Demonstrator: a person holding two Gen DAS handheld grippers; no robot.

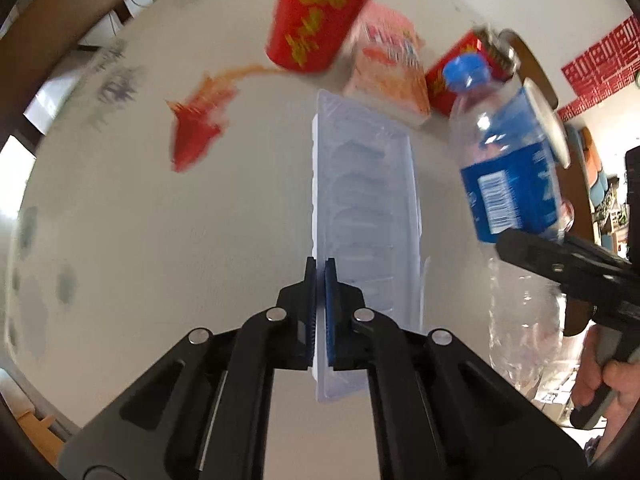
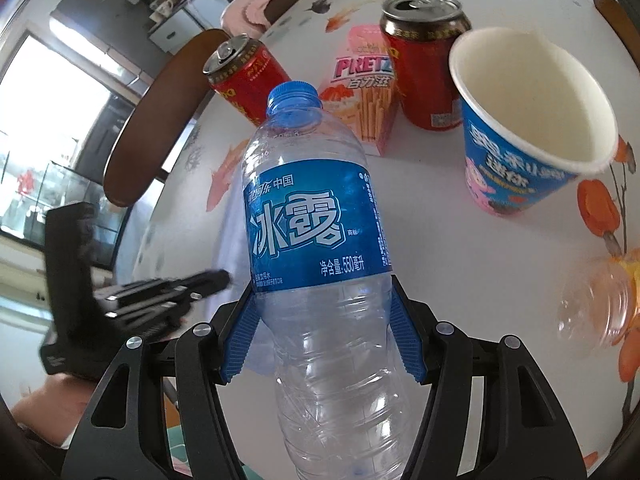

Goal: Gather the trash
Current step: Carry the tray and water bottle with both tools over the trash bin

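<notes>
Two pieces of trash are in hand, both lifted over the round table (image 2: 400, 208). Left gripper (image 1: 320, 276): pads clenched on the thin edge of a clear plastic tray insert (image 1: 368, 208), which stands edge-up and runs toward 12 o'clock in the left wrist view. Right gripper (image 2: 324, 332): blue pads pressed on either side of an empty water bottle (image 2: 316, 216), blue cap toward 12 o'clock. Still on the table in the right wrist view: one red can (image 2: 248, 76) at 11 o'clock, a Pretz snack box (image 2: 368, 100) at 12 o'clock, an opened red can (image 2: 428, 60) at 1 o'clock, a blue paper cup (image 2: 520, 136) at 2 o'clock, and a clear bottle with an orange tint (image 2: 600, 308) lying at 4 o'clock. No bin or bag is visible (drop-off point unknown). Judgement: collection is at an early stage, with two items grasped, none seen deposited, and five left.
</notes>
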